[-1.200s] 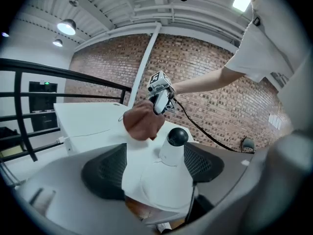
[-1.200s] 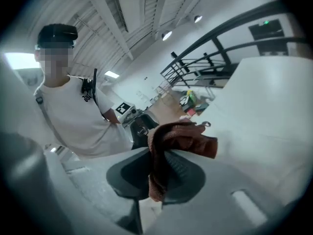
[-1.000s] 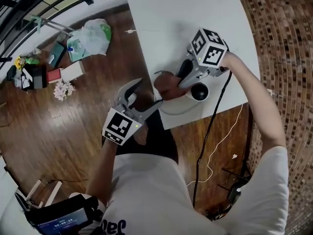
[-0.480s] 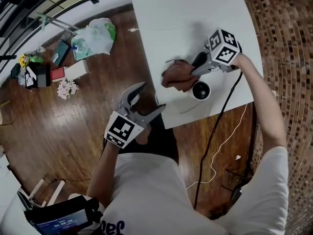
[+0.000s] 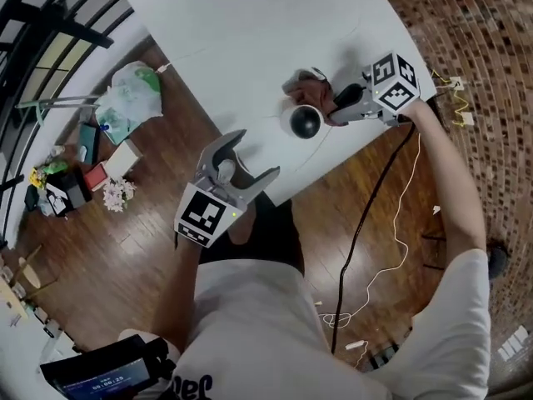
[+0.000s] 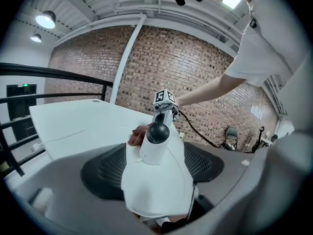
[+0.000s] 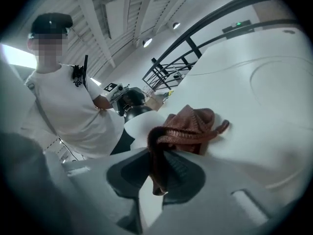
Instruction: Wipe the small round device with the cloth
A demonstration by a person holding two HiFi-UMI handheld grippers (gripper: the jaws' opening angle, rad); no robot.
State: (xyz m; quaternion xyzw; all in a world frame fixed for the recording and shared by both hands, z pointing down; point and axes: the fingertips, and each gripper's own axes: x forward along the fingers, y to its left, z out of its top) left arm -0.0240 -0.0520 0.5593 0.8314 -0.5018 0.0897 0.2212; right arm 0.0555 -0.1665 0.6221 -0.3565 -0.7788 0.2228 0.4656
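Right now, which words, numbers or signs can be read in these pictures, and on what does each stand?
Nothing reads clearly.
Shirt print: dark letters, cut off by the picture's edge, unreadable.
Small screen: digits, too small.
Green sign, far off: too small.
Marker cube, and the other: patterns only, no words.

The white table (image 5: 241,32) carries the small round device (image 5: 305,122), white-bodied with a black dome, near the edge closest to the person, and just beside it the bunched reddish-brown cloth (image 5: 306,84) rests on the tabletop.
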